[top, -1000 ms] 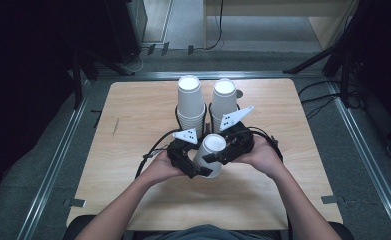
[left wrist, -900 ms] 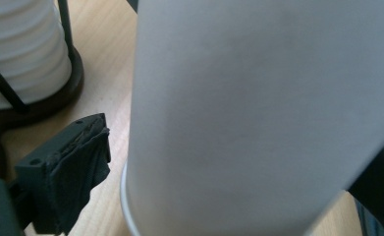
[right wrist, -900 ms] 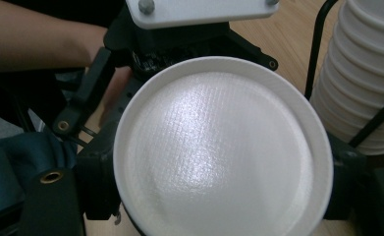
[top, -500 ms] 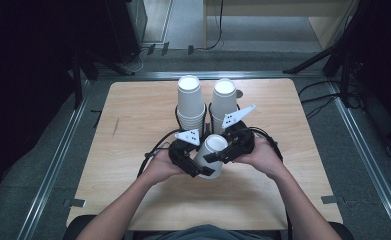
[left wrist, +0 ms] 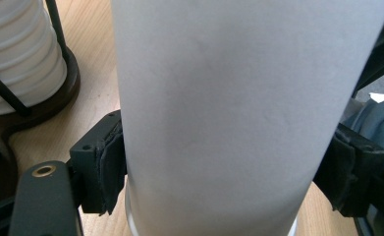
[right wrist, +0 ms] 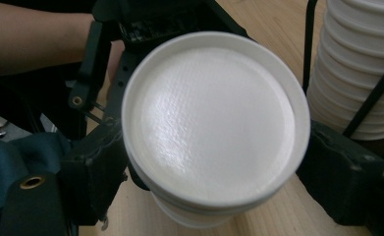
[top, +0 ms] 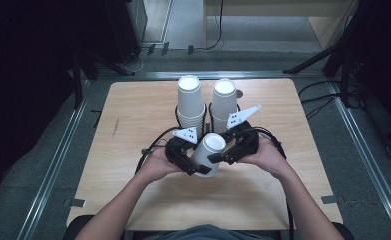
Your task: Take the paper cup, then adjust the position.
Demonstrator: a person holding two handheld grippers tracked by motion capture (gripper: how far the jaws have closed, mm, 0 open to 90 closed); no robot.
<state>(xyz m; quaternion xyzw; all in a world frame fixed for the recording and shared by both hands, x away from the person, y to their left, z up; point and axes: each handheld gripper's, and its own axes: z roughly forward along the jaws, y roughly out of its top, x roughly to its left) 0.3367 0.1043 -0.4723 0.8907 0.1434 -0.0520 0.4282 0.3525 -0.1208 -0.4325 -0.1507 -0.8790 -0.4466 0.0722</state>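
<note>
Black left gripper (top: 195, 159) and right gripper (top: 222, 150) carry grey three-cornered plates, brass rivets, black cables.

Both forearms in from the near edge, converging at table centre. Left hand (top: 155, 162) wrapped round left gripper (top: 193, 159), jaws just closing, pads (left wrist: 106, 167) pressed on the side wall of a white cup (top: 209, 152) between them. Right hand (top: 268, 156) on right gripper (top: 222, 154), jaws just opening, flanking the same cup near its upturned base; contact of its pads uncertain.
</note>
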